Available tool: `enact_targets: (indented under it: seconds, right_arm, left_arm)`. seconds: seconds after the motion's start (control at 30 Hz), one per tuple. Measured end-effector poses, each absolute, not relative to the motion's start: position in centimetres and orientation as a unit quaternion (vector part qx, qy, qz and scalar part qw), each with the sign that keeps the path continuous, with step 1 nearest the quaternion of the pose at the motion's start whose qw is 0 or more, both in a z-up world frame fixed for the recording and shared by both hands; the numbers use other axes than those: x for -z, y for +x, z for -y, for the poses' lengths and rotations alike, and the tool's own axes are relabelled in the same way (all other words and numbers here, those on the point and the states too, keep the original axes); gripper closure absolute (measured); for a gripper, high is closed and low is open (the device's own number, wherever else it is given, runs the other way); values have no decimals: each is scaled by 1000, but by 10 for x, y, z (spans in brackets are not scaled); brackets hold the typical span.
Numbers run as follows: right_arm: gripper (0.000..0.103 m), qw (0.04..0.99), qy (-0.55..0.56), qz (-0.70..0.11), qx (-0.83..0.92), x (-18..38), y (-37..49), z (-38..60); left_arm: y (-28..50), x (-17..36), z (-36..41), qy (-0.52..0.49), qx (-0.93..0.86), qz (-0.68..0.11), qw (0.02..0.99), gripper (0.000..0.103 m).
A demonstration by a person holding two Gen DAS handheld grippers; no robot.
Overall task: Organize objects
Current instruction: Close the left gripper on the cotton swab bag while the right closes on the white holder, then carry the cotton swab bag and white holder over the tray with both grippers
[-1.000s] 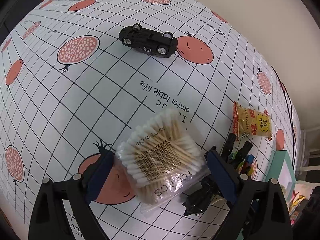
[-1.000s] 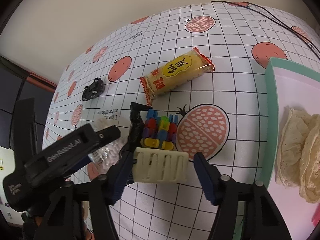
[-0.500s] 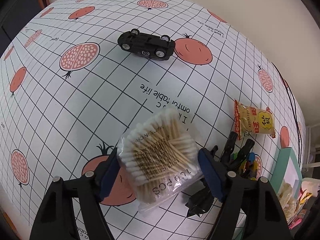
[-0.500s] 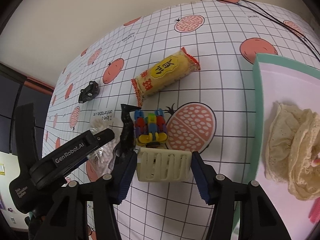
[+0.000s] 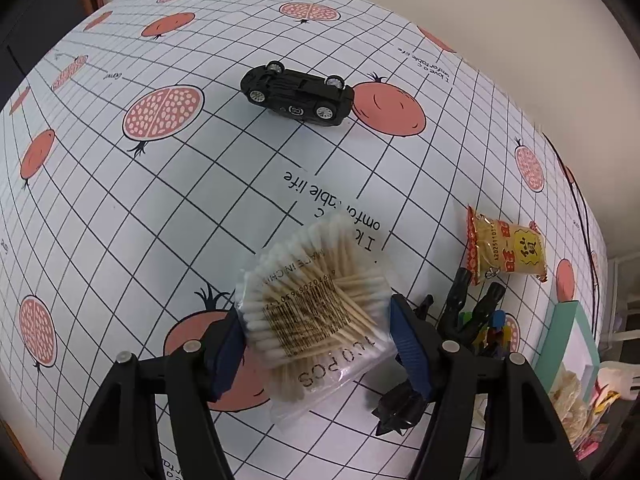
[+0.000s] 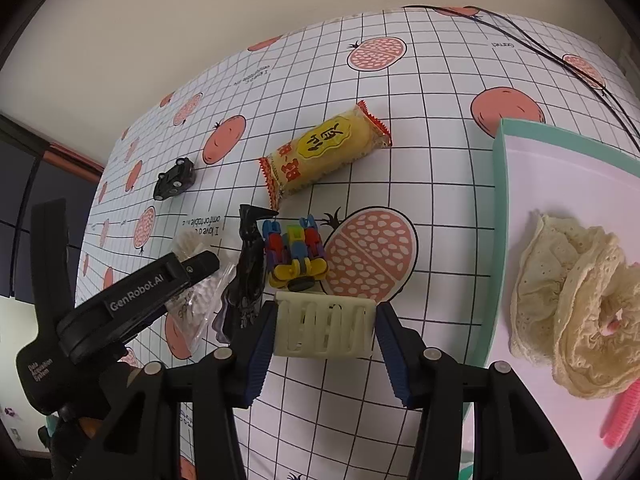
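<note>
In the left wrist view my left gripper (image 5: 318, 340) is shut on a clear bag of cotton swabs (image 5: 316, 304), one blue pad against each side of it. The right wrist view shows my right gripper (image 6: 324, 340) shut on a cream slotted plastic clip (image 6: 325, 330) low over the tablecloth. Just beyond the clip lie a colourful block toy (image 6: 296, 252) and a black plastic piece (image 6: 250, 264). My left gripper (image 6: 200, 266) enters that view from the left, with the swab bag (image 6: 196, 300) under it.
A black toy car (image 5: 298, 94) lies on its side farther back, and a yellow snack packet (image 5: 506, 252) sits to the right. A teal-rimmed tray (image 6: 498, 208) at the right holds cream lace scrunchies (image 6: 576, 304) and a pink comb (image 6: 622, 416). Black cables (image 6: 560, 52) cross the far right corner.
Both grippers' fingers have narrowed from wide apart onto their objects: the left onto the swab bag, the right onto the cream clip. The right view has shifted toward the tray.
</note>
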State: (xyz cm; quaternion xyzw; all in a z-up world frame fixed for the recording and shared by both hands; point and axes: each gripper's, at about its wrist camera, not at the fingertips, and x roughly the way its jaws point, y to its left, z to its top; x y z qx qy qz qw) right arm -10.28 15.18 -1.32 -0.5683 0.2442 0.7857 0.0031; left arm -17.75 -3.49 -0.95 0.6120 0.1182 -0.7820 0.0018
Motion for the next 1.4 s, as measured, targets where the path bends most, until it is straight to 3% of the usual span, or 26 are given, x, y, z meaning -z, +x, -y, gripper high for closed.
enact_targets:
  seconds: [0.7, 1.4]
  right_arm:
    - [51, 4, -543, -233, -806, -21, -97, -156]
    - [51, 62, -498, -243, -830, -63, -70, -216]
  left_arm:
    - [-188, -23, 47, 583, 789, -193, -21, 34]
    - [-171, -72, -24, 541, 809, -192, -125, 34]
